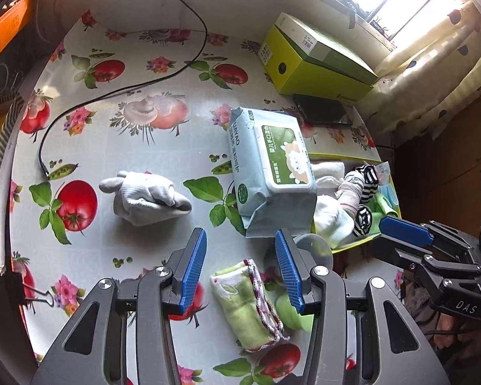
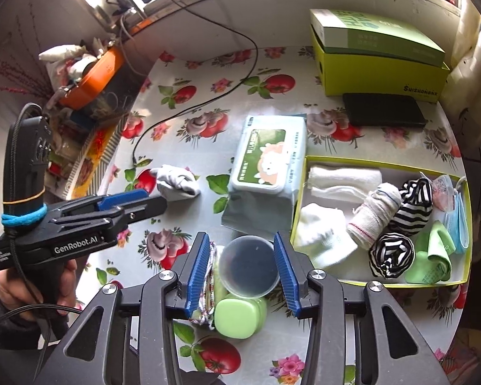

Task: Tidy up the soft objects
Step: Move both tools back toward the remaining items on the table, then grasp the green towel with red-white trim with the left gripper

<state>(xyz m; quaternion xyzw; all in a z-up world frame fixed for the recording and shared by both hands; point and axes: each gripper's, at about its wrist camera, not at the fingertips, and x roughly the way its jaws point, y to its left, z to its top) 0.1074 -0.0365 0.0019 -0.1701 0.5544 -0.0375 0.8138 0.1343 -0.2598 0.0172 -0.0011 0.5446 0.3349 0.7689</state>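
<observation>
My left gripper (image 1: pixel 240 269) is open and hangs over a folded green towel (image 1: pixel 243 304) with a red-white trim, which lies on the flowered tablecloth. A grey balled sock (image 1: pixel 147 197) lies further out to the left. A yellow tray (image 2: pixel 299 199) at the right holds white rolled cloths, a white sock (image 2: pixel 324 237), striped socks (image 2: pixel 413 205), a green cloth and a blue mask. My right gripper (image 2: pixel 242 272) is open with empty jaws, above a clear cup (image 2: pixel 248 268) that stands just left of the tray. In the left wrist view the right gripper (image 1: pixel 400 234) is at the tray's near corner.
A wipes pack (image 1: pixel 272 166) lies beside the tray (image 1: pixel 336 157). A green lidded box (image 2: pixel 240 314) sits near the cup. At the back stand a yellow-green shoebox (image 2: pixel 378 64) and a flat black case (image 2: pixel 384 109). A black cable (image 1: pixel 128 89) crosses the cloth. Clutter with an orange tub (image 2: pixel 96 77) borders the left edge.
</observation>
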